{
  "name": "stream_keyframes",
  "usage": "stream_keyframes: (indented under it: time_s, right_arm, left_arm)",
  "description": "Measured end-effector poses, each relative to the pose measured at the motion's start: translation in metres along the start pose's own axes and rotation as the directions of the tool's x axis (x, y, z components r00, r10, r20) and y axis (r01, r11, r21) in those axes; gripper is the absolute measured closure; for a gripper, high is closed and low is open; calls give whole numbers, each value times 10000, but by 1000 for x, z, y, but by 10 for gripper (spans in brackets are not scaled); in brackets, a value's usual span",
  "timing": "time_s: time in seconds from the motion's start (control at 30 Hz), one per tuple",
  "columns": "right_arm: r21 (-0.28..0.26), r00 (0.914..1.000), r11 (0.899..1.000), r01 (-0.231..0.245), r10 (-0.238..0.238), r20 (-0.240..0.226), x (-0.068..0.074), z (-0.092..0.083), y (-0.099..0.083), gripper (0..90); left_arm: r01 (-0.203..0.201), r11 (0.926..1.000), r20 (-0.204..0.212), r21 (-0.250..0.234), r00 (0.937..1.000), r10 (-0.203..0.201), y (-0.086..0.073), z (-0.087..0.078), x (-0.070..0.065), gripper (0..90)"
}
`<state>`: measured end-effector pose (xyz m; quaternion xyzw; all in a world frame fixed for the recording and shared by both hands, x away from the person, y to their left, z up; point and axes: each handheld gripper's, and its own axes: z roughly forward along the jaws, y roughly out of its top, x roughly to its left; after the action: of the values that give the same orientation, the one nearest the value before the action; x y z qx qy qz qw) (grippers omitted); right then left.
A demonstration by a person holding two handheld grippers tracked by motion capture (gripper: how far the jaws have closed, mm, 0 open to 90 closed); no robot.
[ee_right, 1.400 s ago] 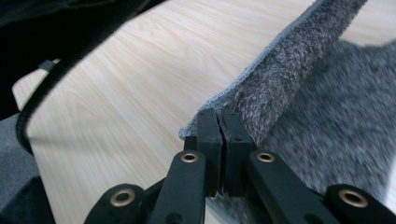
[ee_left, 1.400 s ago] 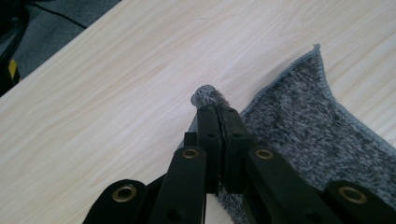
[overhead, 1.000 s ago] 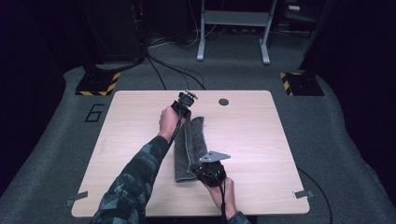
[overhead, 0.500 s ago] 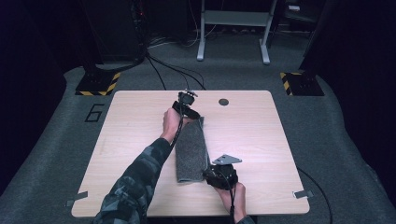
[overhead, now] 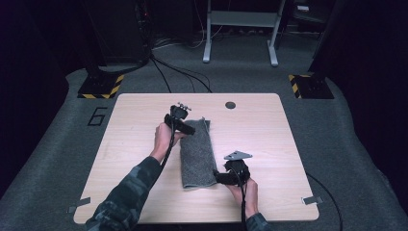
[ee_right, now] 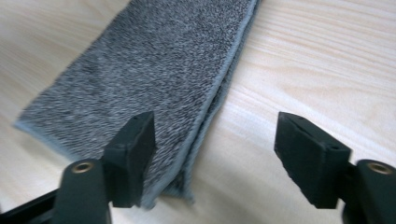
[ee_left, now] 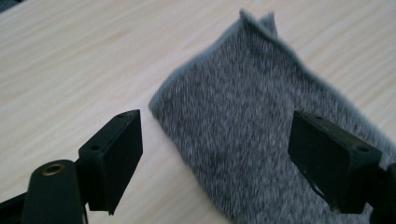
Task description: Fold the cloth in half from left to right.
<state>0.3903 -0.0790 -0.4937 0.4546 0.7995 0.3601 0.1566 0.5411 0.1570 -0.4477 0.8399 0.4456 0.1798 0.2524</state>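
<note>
The left gripper [overhead: 185, 126] has its jaws apart; they have just been opening, and nothing is clamped between them, the far end of the towel [overhead: 197, 153] lying flat under them. The right gripper [overhead: 226, 177] also has its jaws apart after opening, beside the towel's near corner, not pressing it. The folded grey towel lies in the middle of the frame on the counter [overhead: 269, 134], running from the left gripper down to the right one.

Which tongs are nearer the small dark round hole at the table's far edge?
Left. The left tongs sit at the towel's far end, nearer the hole; the right tongs are at its near end.
</note>
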Motion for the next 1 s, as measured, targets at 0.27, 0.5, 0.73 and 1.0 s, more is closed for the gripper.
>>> stream_keyframes:
  time_s: [0.27,0.5,0.73,1.0]
  right_arm:
    - [594,9976,9975,385,-417,547,-4,19,0,214]
    - [986,9929,9913,871,-945,724,3,22,-7,217]
    - [1165,9932,9889,922,-997,606,8,15,-14,217]
    - [1466,9970,9864,743,-767,106,11,0,-27,212]
  left_arm:
    - [-333,9984,-27,446,9994,335,-48,8,-11,163]
    - [-534,9971,-3,538,9986,535,-58,16,-18,159]
    - [-568,9973,198,469,9982,560,-67,19,-24,156]
    - [-930,9955,502,169,9945,920,-84,8,-42,158]
